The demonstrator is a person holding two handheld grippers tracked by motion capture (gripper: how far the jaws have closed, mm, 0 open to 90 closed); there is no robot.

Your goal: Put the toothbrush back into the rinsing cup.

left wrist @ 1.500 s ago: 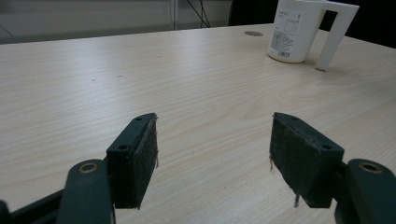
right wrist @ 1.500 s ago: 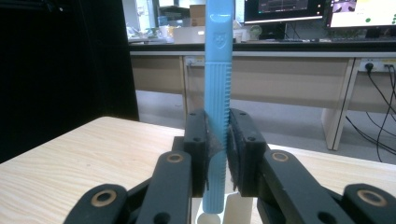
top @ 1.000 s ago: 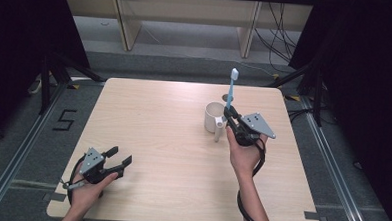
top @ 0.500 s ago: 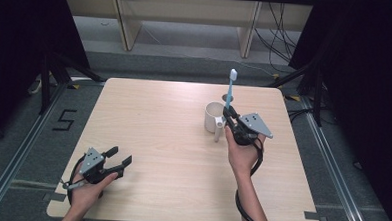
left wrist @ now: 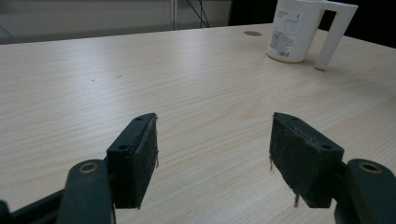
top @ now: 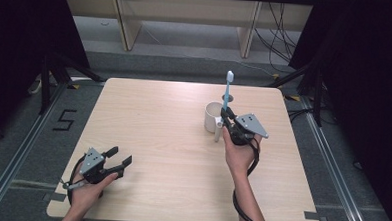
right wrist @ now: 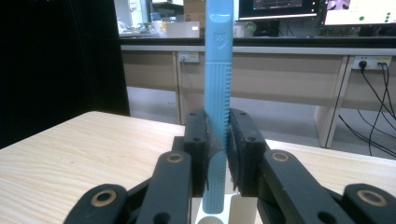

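2 grippers work over a pale wooden table (top: pixel 158 119). Right gripper (top: pixel 228 118) sits near the far right part of the tabletop, held in the person's right hand (top: pixel 238 155). Its 2 black jaws are clamped tight on a light blue toothbrush (top: pixel 227 92). Toothbrush stands upright, bristle end at the top, lower end of the handle just above a white mug (top: pixel 213 116). In the right gripper view the ribbed blue handle (right wrist: pixel 217 93) runs straight up between the pads, and the mug's white rim (right wrist: pixel 219 212) shows right below the handle's tip. Whether the tip touches the mug, cannot tell.

Mug stands upright on the table, just left of the right gripper in the high view, its handle turned toward the person. The left gripper view shows the same mug (left wrist: pixel 299 30) far off at upper right, printed label facing the camera, handle to the right.

Left gripper (top: pixel 116 159) rests at the near left corner of the table, in the left hand (top: pixel 88 188). Jaws stand wide apart, nothing between them, bare wood visible in the gap. Well apart from mug and toothbrush.
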